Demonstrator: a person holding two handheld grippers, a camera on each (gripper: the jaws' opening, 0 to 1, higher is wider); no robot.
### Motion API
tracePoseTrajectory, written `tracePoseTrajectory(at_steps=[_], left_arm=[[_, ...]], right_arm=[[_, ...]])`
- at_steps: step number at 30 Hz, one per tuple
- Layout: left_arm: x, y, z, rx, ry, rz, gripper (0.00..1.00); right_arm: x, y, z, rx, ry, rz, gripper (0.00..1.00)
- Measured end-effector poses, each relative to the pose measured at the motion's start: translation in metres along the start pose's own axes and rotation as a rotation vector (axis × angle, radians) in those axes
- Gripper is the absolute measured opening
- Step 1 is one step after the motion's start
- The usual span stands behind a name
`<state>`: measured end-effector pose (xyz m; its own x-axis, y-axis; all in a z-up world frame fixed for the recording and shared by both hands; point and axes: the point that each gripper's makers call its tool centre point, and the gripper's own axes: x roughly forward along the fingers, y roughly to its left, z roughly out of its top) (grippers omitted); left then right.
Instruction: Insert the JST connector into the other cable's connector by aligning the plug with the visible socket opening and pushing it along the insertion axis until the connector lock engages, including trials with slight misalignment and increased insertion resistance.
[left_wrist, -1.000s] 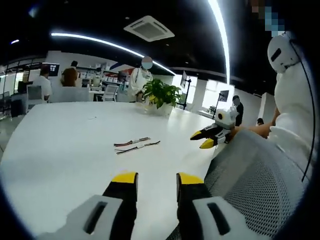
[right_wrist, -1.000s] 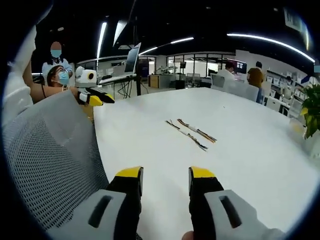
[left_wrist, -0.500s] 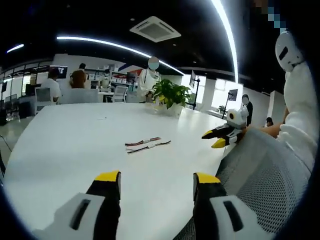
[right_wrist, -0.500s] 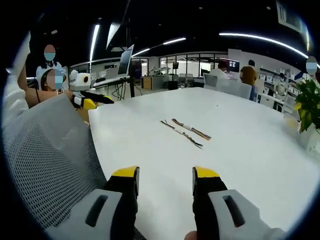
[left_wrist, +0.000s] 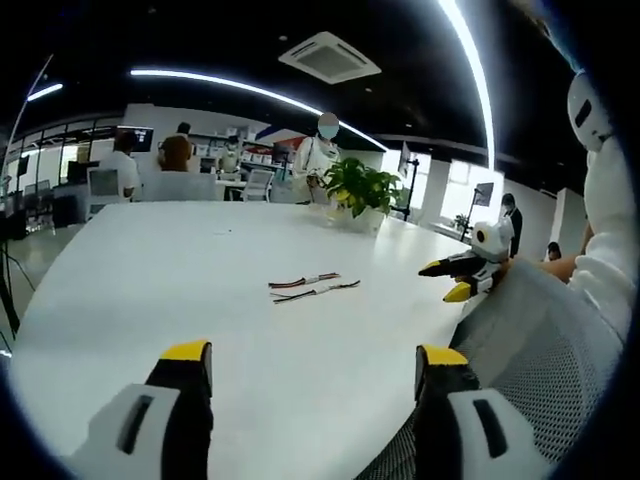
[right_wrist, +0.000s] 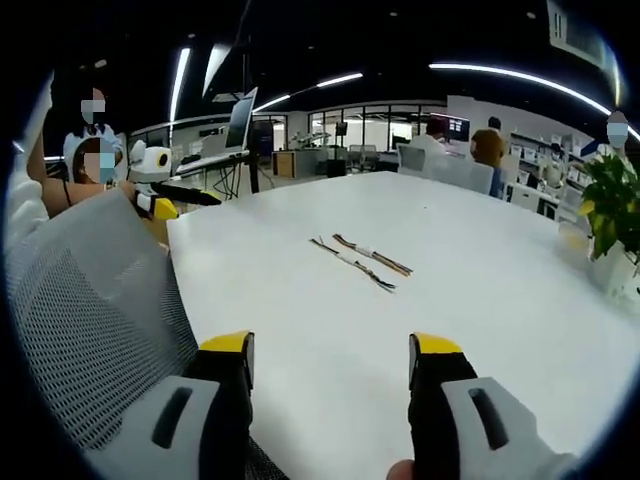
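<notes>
Two thin cables with small connectors lie side by side on the white table. In the left gripper view they are the upper cable (left_wrist: 303, 281) and the lower cable (left_wrist: 317, 292); in the right gripper view they are one cable (right_wrist: 371, 254) and the other (right_wrist: 351, 263). My left gripper (left_wrist: 312, 360) hangs open over the near table edge, well short of them, with nothing between its jaws. My right gripper (right_wrist: 330, 350) is open too, empty, and also far from the cables. Each gripper shows in the other's view: the right gripper (left_wrist: 457, 279), the left gripper (right_wrist: 166, 196).
A grey mesh chair back (left_wrist: 540, 350) (right_wrist: 85, 300) stands between the grippers at the table edge. A potted plant (left_wrist: 362, 187) (right_wrist: 612, 215) sits on the far side of the table (left_wrist: 150, 280). Several people and desks are in the background.
Both grippers' jaws have spread wider apart. Both views have shifted slightly as the hands moved; the cables lie where they were.
</notes>
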<state>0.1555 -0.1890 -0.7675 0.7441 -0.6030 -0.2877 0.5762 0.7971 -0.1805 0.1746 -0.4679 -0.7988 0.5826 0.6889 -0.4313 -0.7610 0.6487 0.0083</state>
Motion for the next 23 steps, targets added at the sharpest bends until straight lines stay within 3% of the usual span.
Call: tracePoseTrajectory(at_steps=[12,23], left_arm=[[-0.0006,0.0064,0.0008,-0.013,-0.012,0.029,0.89],[0.0001,0.0048,-0.0021,-0.018,0.000,0.020,0.88]], right_arm=[[0.0006,-0.0037,-0.0023,-0.005,0.017,-0.023,0.73],[0.0008,-0.0036,-0.0041,0.000,0.022,-0.024,0.74]])
